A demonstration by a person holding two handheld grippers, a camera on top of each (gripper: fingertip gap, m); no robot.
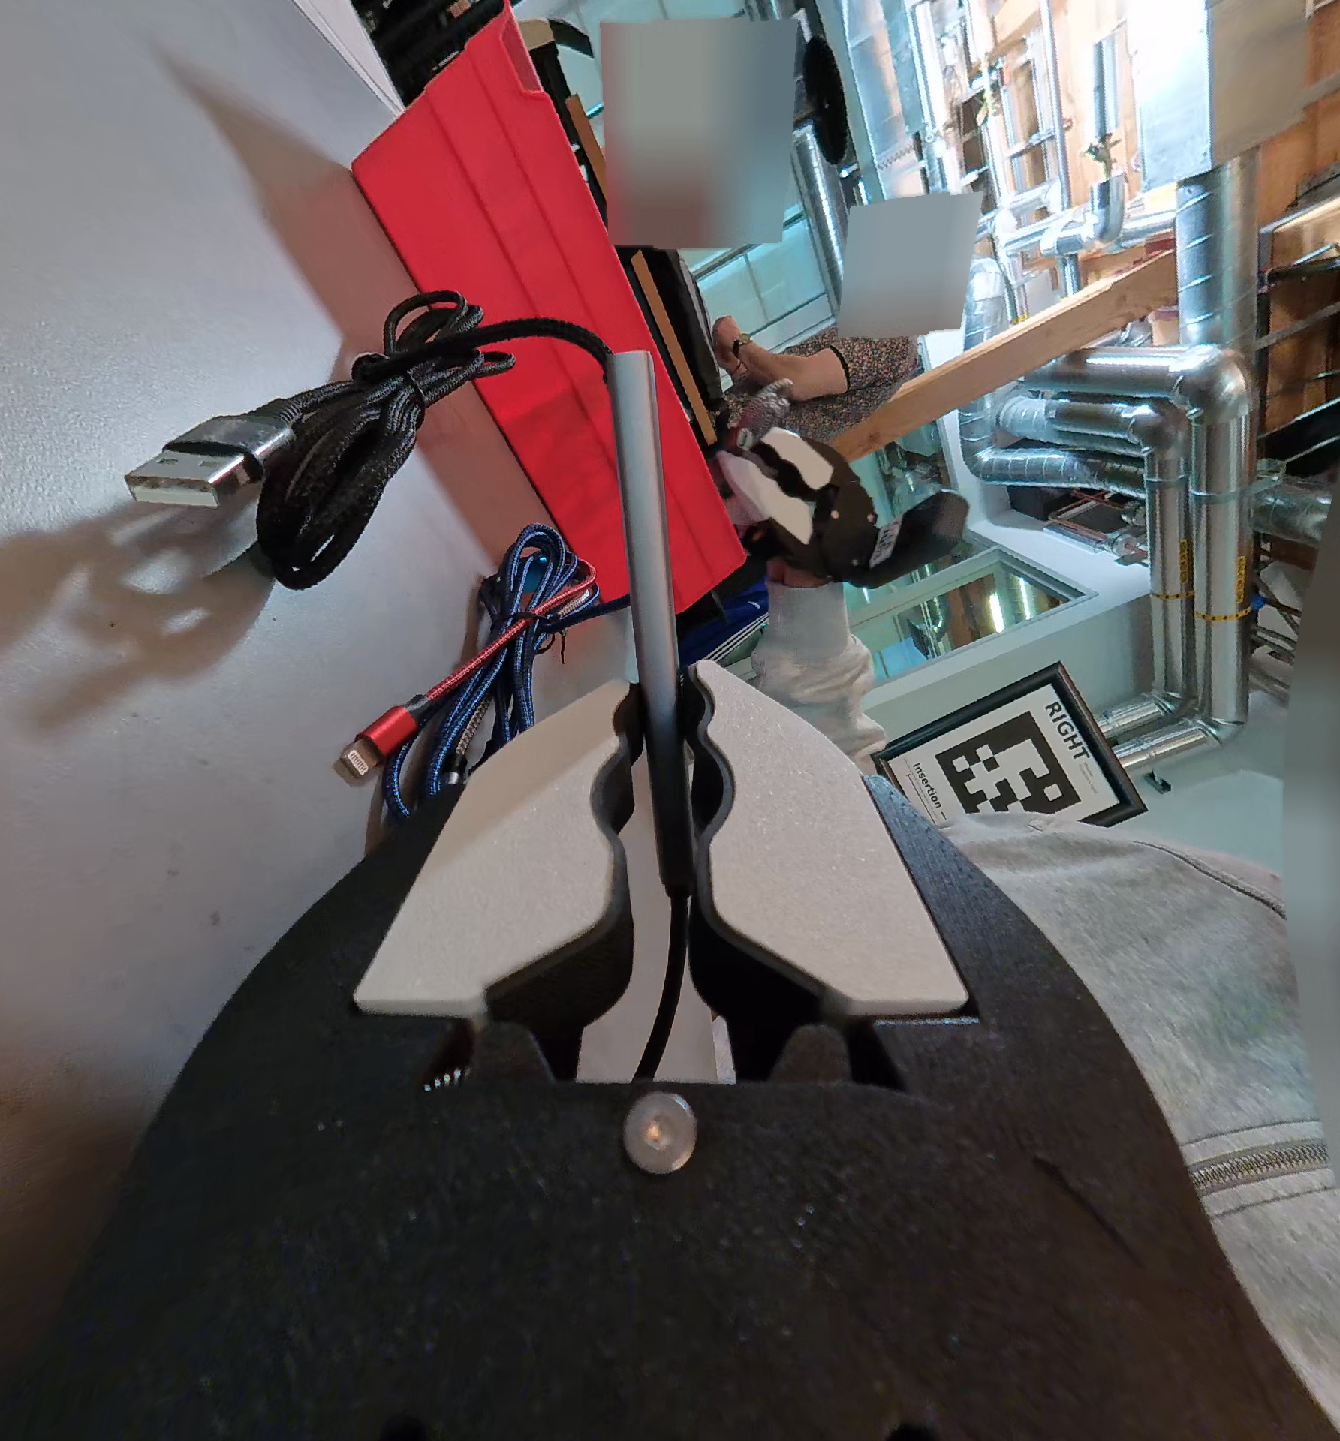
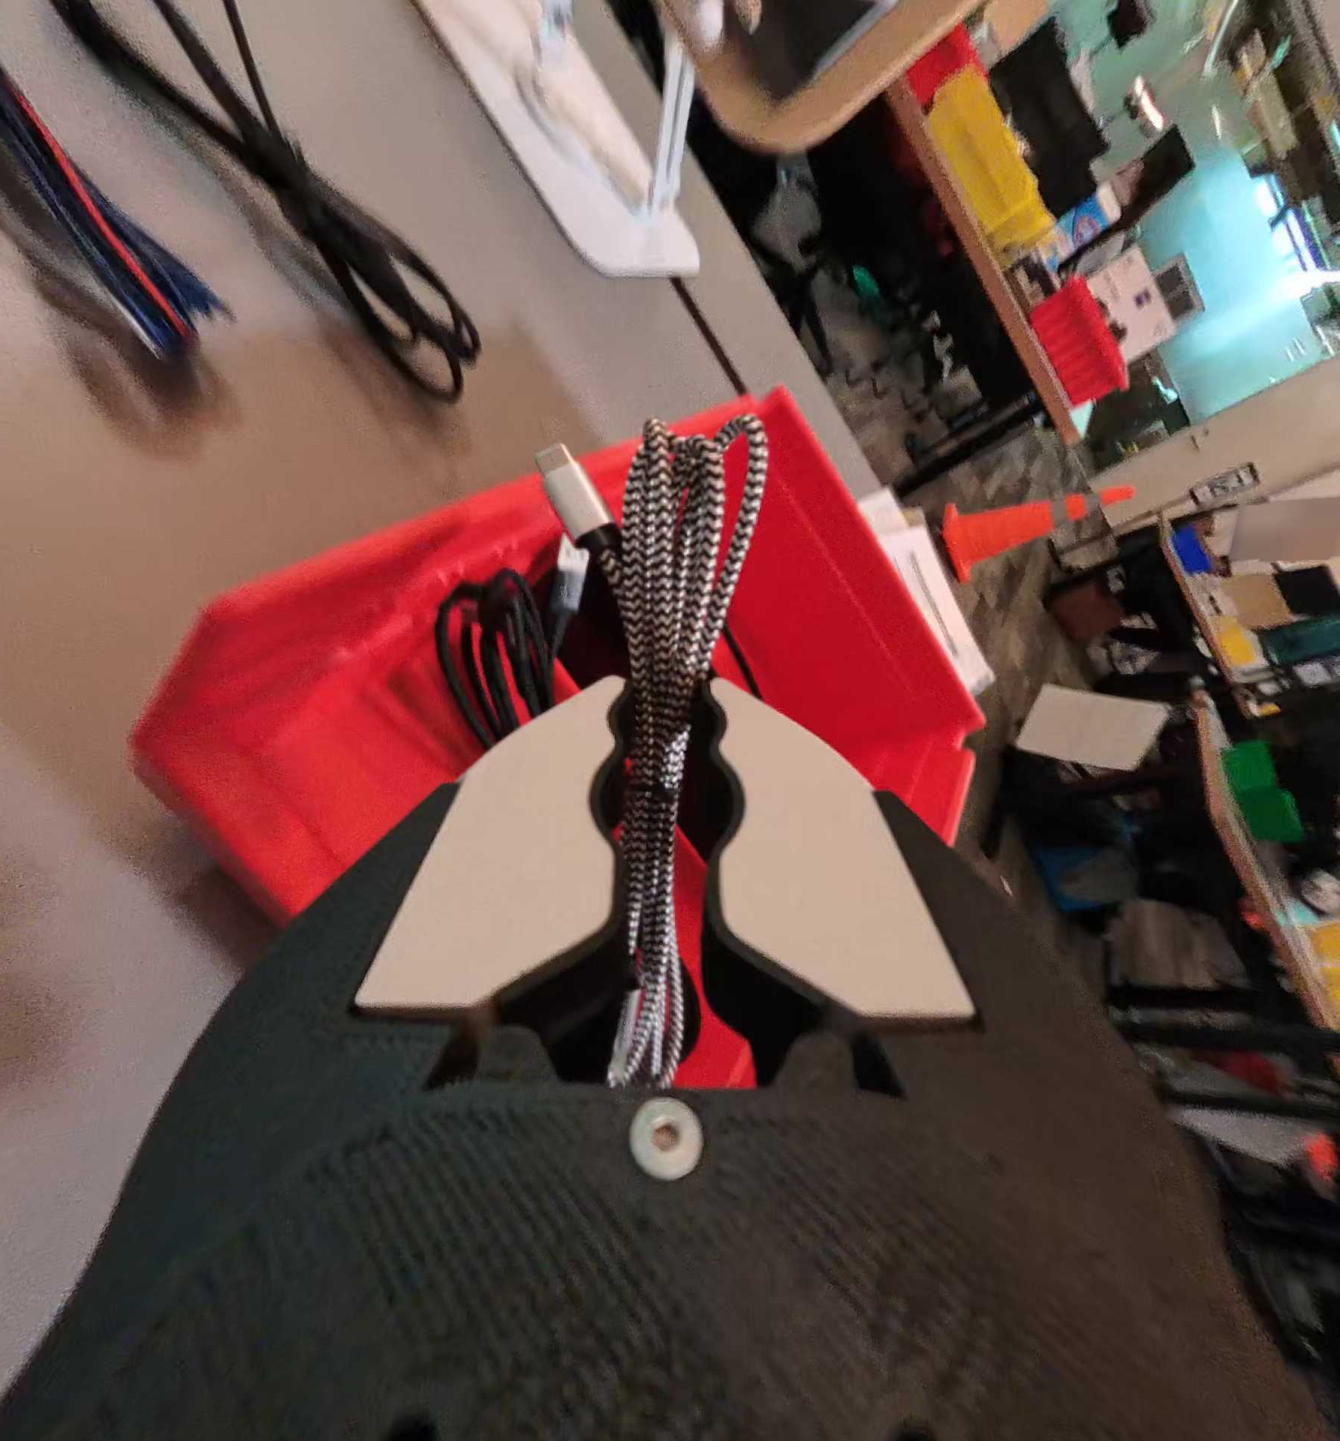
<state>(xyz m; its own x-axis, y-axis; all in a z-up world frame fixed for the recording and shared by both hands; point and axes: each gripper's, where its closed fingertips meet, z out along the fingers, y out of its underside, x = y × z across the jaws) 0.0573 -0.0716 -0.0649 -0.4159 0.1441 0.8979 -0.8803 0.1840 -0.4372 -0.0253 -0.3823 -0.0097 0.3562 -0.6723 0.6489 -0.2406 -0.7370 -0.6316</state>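
Note:
My left gripper (image 1: 665,686) is shut on a slim grey bar-shaped device (image 1: 643,507) seen edge-on and held above the white table (image 1: 105,234). A black braided cable (image 1: 354,468) runs from its far end into a hanging bundle with a silver USB plug (image 1: 198,472). My right gripper (image 2: 666,690) is shut on a folded black-and-white braided cable (image 2: 674,577) with a silver plug (image 2: 573,491), held over the open red bin (image 2: 846,624). A black cable (image 2: 495,639) lies in the bin. The right gripper also shows far off in the left wrist view (image 1: 822,507).
The red bin's wall (image 1: 510,273) stands behind the grey device. A blue and red cable bundle (image 1: 510,663) lies on the table; it also shows in the right wrist view (image 2: 105,234) beside a black cable (image 2: 354,234). A framed marker card (image 1: 1010,756) and an orange cone (image 2: 1025,522) are farther off. The left gripper's tips are roughly 35 cm from the right gripper's.

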